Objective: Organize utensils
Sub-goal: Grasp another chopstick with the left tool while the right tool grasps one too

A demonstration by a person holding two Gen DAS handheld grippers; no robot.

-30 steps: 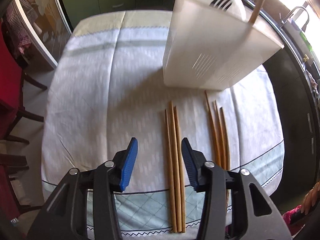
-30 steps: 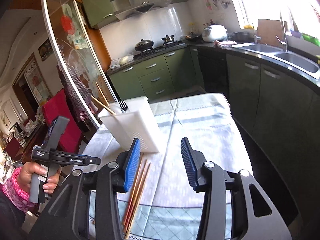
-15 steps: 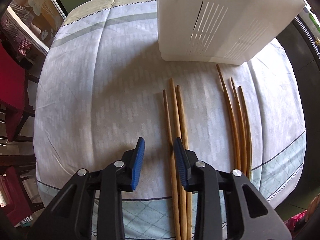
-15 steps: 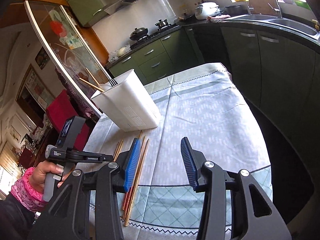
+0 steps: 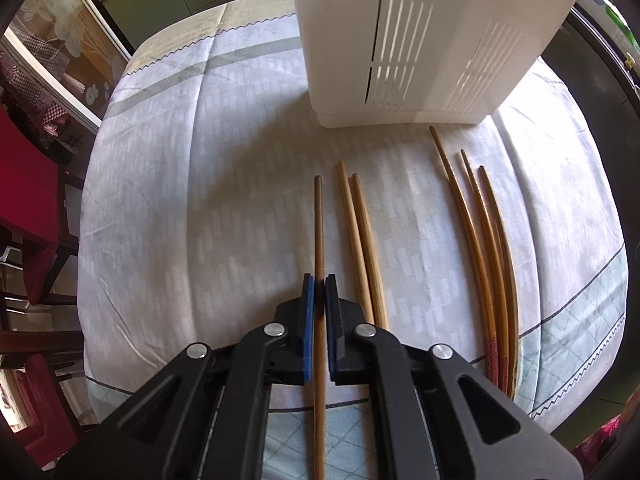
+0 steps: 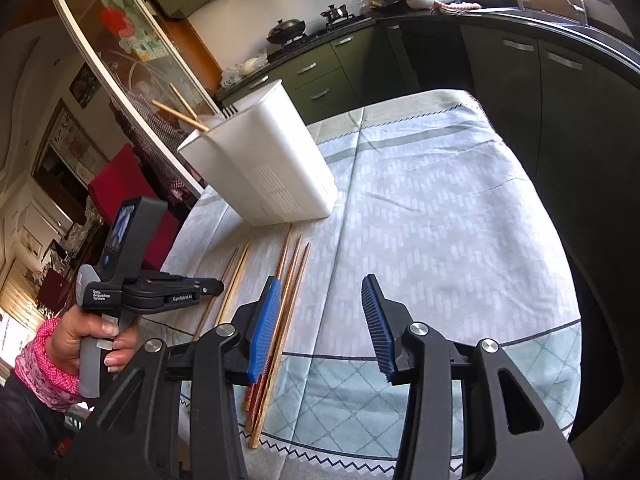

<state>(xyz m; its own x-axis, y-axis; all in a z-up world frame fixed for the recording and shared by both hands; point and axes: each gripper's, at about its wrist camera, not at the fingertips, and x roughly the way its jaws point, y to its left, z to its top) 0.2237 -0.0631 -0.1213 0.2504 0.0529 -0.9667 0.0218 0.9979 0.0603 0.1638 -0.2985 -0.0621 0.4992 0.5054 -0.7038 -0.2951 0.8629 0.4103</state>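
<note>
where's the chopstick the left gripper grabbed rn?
In the left wrist view the chopstick is pinched in the shut left gripper, just left of two lighter chopsticks, pointing toward the white utensil holder.

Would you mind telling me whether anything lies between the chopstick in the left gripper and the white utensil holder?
Nothing visible does. The left gripper is shut on the thin brown wooden chopstick, and only bare patterned tablecloth lies between its tip and the tall white slotted plastic utensil holder. The two paler wooden chopsticks lie beside it, off that path.
</note>
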